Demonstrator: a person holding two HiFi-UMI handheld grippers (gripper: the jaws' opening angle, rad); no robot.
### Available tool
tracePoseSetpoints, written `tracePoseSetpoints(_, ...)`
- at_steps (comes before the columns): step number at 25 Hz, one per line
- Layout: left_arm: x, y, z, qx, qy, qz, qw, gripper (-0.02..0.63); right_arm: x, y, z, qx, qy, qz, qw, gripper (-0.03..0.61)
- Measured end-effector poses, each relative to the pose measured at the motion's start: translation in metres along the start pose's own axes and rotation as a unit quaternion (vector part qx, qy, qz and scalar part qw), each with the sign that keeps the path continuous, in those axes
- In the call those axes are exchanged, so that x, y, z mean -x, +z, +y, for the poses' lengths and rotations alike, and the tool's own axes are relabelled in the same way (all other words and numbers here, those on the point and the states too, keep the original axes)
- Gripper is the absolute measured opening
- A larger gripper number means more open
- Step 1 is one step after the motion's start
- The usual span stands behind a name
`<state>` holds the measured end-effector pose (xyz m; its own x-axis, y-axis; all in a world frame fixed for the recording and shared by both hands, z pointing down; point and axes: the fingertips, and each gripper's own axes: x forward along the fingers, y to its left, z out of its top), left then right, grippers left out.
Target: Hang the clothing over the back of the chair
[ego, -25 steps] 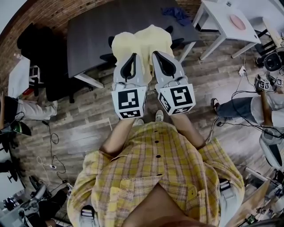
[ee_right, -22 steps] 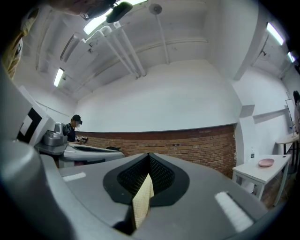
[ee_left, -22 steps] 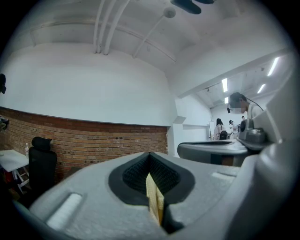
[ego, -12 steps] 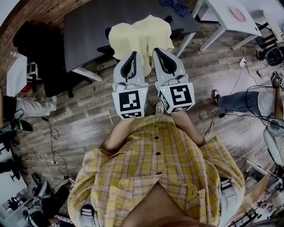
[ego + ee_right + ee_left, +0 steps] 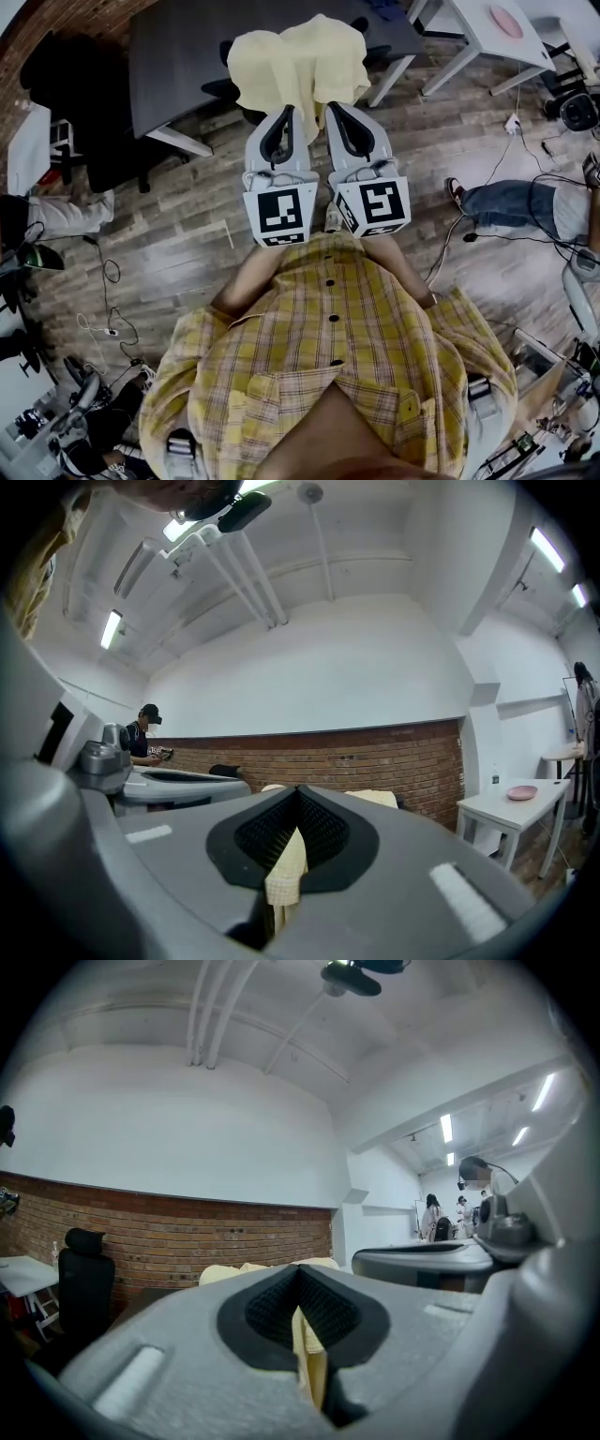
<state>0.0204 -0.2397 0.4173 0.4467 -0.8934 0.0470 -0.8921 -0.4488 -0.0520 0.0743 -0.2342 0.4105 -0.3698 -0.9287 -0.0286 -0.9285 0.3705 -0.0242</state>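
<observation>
Pale yellow cloth garment [image 5: 298, 61] seemingly draped over black office chair [image 5: 217, 89] at 12 o'clock; left gripper [image 5: 288, 111] and right gripper [image 5: 331, 107] clamped on its hem, release pending.

Forward shift of the yellow garment [image 5: 298, 58] toward the dark table [image 5: 178, 56], left gripper [image 5: 288, 111] and right gripper [image 5: 331, 106] reaching further out with it, cloth spread wider than a second ago.

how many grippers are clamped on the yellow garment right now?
2. The left gripper and, beside it, the right gripper, each shut on the near edge of the yellow garment.
</observation>
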Motion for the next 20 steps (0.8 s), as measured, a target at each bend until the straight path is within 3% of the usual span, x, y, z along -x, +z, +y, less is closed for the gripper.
tracePoseSetpoints(20, 0.007, -0.022, 0.005, 0.002, 0.004, 0.020, 0.9998, 0.000, -0.003, -0.019, 0.007, -0.010, 0.003, 0.014, 1.000, 0.003)
